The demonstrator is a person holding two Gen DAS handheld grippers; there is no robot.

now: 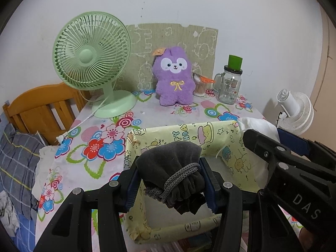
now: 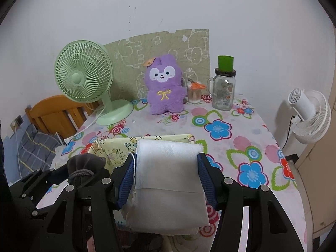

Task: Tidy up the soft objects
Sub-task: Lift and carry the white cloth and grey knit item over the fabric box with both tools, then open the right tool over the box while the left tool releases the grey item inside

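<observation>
My left gripper (image 1: 171, 185) is shut on a dark grey drawstring pouch (image 1: 174, 168) and holds it over the open yellow cartoon-print box (image 1: 210, 132) at the table's near edge. My right gripper (image 2: 167, 181) is shut on a white padded pouch (image 2: 168, 180) and holds it above the box's right side (image 2: 117, 145). In the left wrist view the right gripper (image 1: 260, 138) shows at right with the white pouch (image 1: 258, 126) in it. In the right wrist view the left gripper (image 2: 63, 174) and the grey pouch (image 2: 84, 168) show at lower left. A purple plush toy (image 1: 173, 77) sits upright at the table's back.
A green desk fan (image 1: 92, 63) stands back left, its cord trailing to the table's left edge. A glass jar (image 1: 229, 84) with a green cup on it and a cup of cotton swabs (image 1: 199, 87) stand back right. A white fan (image 2: 308, 113) is off the table, right. A wooden headboard (image 1: 42, 107) is left.
</observation>
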